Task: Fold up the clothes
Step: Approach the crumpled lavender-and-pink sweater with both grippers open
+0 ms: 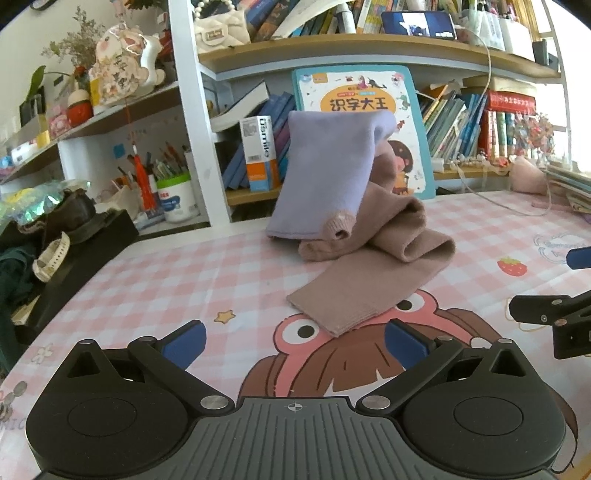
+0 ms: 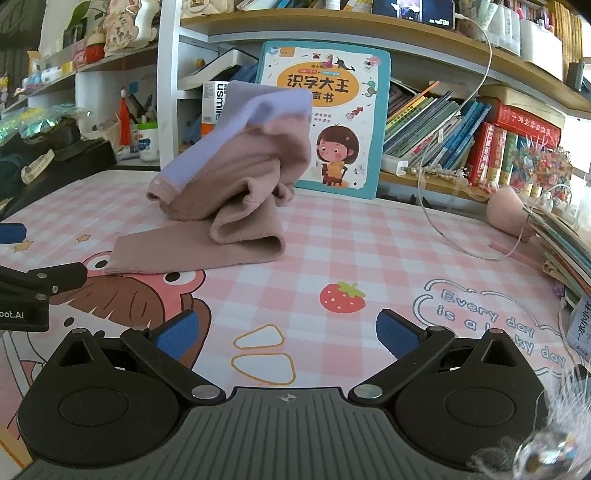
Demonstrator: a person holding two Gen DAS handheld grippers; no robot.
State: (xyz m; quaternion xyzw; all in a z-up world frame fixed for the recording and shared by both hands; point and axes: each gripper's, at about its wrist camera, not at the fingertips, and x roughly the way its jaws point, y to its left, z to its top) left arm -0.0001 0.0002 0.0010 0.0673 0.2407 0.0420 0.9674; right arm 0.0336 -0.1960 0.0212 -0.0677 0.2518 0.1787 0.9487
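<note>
Lying crumpled on the pink checked surface [image 1: 147, 280], the garment [image 1: 354, 236] sat at 12 o'clock from the left tongs [image 1: 293, 341], near but apart from them. Its lilac part [image 1: 325, 173] stood raised toward the back, while a dusty-pink sleeve [image 1: 354, 295] stretched flat toward the tongs. Both tongs were released, blue pads spread wide and grasping nothing. In the right wrist view the garment [image 2: 229, 192] lay at 11 o'clock from the right tongs [image 2: 286, 334], well apart, with a printed strawberry [image 2: 341, 297] between them. A picture book [image 2: 332, 110] leaned upright against the bookshelf [image 2: 332, 26] just behind the garment.
</note>
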